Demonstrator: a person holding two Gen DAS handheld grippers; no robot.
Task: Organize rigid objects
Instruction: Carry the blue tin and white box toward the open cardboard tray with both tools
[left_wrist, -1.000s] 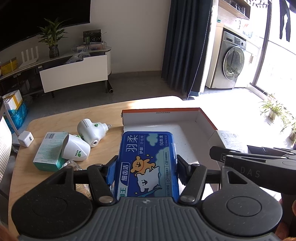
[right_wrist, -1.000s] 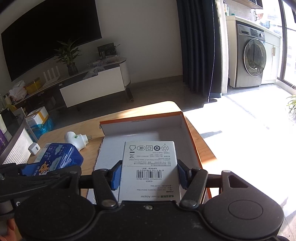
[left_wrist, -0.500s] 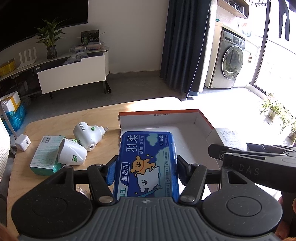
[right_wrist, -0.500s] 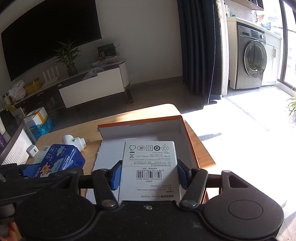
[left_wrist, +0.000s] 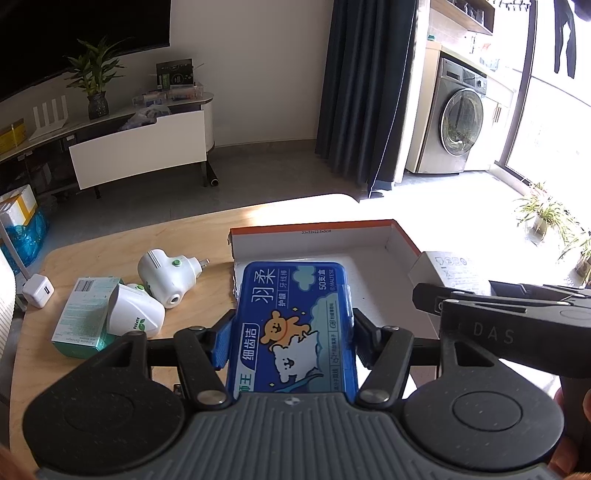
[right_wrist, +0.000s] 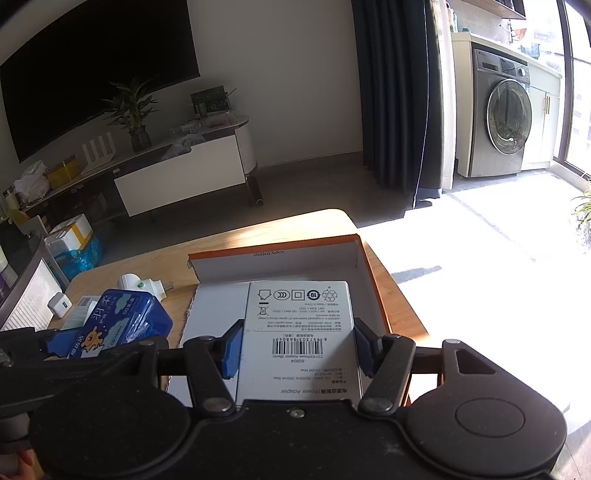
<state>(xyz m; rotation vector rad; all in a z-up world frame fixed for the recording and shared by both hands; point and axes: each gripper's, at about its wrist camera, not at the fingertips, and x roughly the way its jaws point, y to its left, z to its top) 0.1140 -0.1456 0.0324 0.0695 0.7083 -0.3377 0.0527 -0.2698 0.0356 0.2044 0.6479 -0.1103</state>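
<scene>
A blue rectangular plastic floss-pick case (left_wrist: 295, 325) is clamped between the left gripper's (left_wrist: 291, 332) jaws, and a white cardboard adapter box (right_wrist: 299, 339) between the right gripper's (right_wrist: 299, 343), both held above the open orange-edged white cardboard tray (right_wrist: 280, 258).

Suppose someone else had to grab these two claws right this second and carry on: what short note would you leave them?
Left claw: shut on the blue floss-pick case, held over the near left part of the orange-edged tray.
Right claw: shut on the white power adapter box, held over the tray's right side.
Tray: nothing visible resting inside it yet.
Still on the wooden table, left of the tray: two white plug-in devices, a teal carton and a small white charger cube.
Likely next: set both held items down in the tray, then fetch the rest.
</scene>
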